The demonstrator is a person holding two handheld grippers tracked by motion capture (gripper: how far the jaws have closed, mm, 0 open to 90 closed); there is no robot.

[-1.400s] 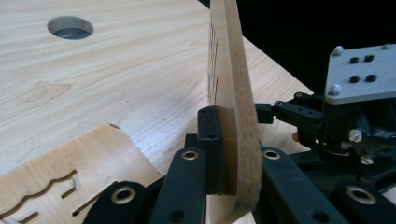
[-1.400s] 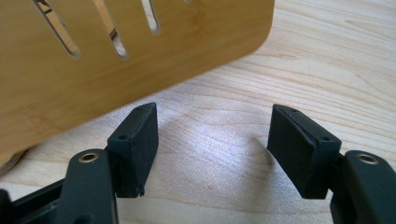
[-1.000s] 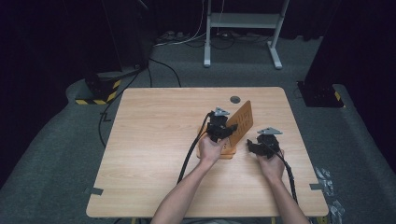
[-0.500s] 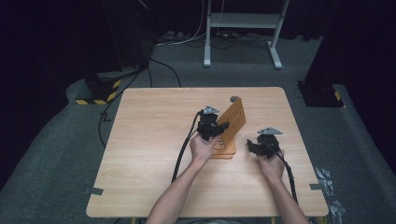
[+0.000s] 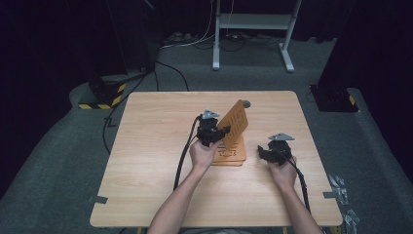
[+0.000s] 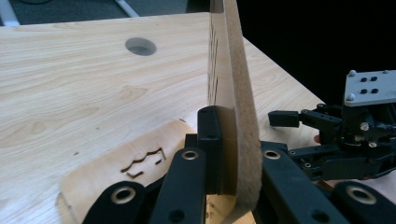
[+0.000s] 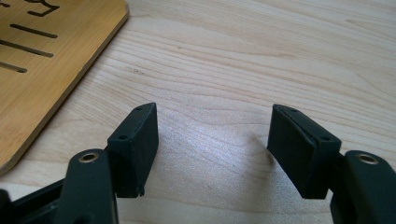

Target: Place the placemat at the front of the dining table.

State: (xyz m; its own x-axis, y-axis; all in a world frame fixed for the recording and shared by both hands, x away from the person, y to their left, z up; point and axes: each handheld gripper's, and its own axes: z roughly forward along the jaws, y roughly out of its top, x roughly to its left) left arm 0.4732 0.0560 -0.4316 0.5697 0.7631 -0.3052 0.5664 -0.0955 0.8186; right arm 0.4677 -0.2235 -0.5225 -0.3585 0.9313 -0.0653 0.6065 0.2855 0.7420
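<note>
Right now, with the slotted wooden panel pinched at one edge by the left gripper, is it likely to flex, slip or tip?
The panel looks stiff: it stands tilted off the stack without sagging. Probably light, since the left gripper lifts it by one edge. Its smooth faces could let it pivot in the pads, and if released it would likely fall flat.

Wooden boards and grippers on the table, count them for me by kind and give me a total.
Wooden boards with cut-out slots: 2, one held tilted up in the left gripper, one lying flat on the table
Handheld grippers: 2, the left gripper shut on the raised board, the right gripper open with nothing between its jaws
Total: 4
</note>
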